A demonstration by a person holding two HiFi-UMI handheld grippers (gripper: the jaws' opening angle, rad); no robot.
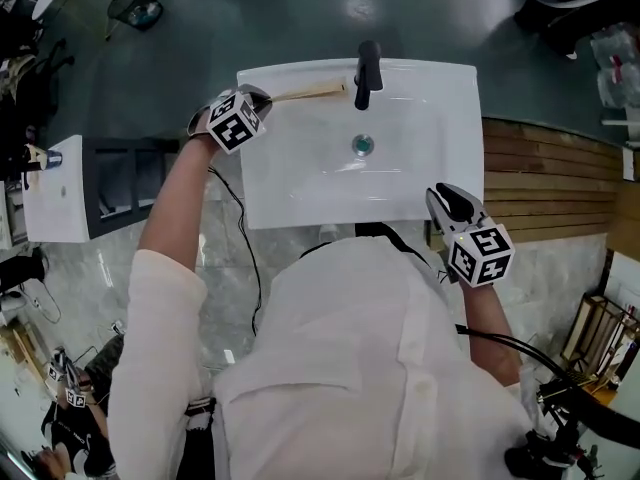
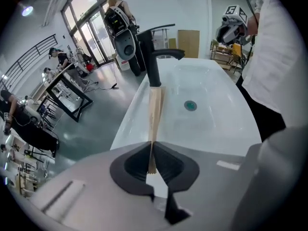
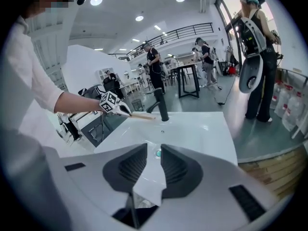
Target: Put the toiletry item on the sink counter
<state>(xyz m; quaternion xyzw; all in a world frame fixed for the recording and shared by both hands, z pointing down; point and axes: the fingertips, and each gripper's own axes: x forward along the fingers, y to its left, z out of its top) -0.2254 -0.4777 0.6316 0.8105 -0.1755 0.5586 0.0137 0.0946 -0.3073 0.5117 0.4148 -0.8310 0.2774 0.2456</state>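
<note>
Roughly midway, by the look of it: carrying done, setting down not yet. Grips the toiletry item (image 1: 310, 92), a slim pale wooden strip, by one end in the left gripper (image 1: 262, 96), jaws closed flat on it. Holds it out along the back rim of the sink (image 1: 450, 98), to the left of the black faucet (image 1: 368, 73), far tip just beside the faucet's base. Appears, in the left gripper view, to lie nearly level over the white ledge beside the faucet; cannot tell whether touching that ledge or just above it.

Hangs the right gripper (image 1: 445, 196) well apart from the faucet, at the near right corner of the basin, jaws a little apart and empty, with only the drain (image 1: 362, 145) glimpsed through the gap.

Left to do, judging from this alone: bring the strip down flat onto the rim left of the faucet, part the left jaws, and draw back without dragging it along. Worth watching: a narrow ledge next to a sloping basin, with a risk of sending a light strip down toward the drain in front of the faucet if released tilted. No evident part for the right gripper in what remains.
</note>
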